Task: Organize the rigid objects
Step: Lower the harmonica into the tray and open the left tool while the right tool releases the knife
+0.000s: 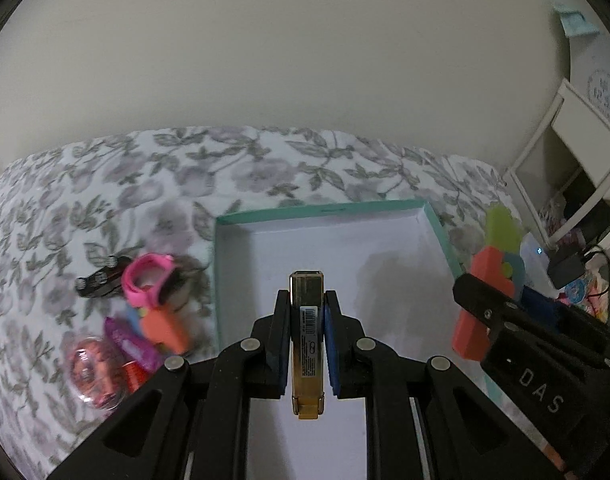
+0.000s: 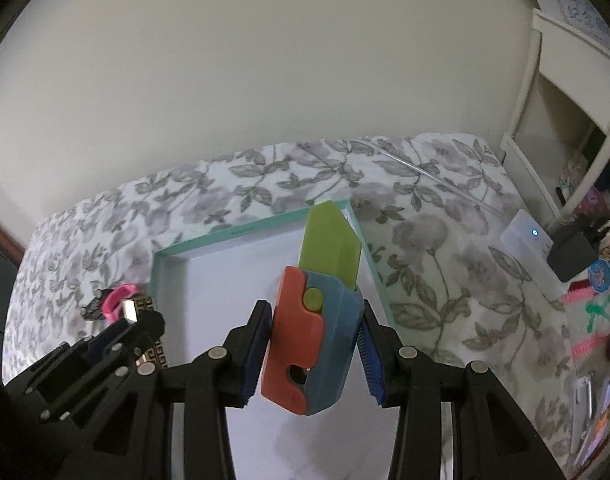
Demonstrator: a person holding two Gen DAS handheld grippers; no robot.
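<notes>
My left gripper (image 1: pixel 307 300) is shut on a slim gold box (image 1: pixel 307 340) with a barcode label, held above the white inside of a teal-rimmed tray (image 1: pixel 325 211). My right gripper (image 2: pixel 315 312) is shut on a toy knife (image 2: pixel 317 328) with an orange and blue handle and a green blade, also above the tray (image 2: pixel 233 234). The right gripper and its toy knife (image 1: pixel 487 280) show at the right of the left wrist view. The left gripper with the gold box (image 2: pixel 139 308) shows at the lower left of the right wrist view.
On the floral bedspread (image 1: pixel 105 184) left of the tray lie a pink watch (image 1: pixel 147 280), a dark toy car (image 1: pixel 99 282), an orange piece (image 1: pixel 163 330), a purple item (image 1: pixel 131 344) and a clear ball (image 1: pixel 95 372). A white shelf (image 2: pixel 577 92), small white device (image 2: pixel 525 240) and clutter (image 2: pixel 597 320) sit at the right.
</notes>
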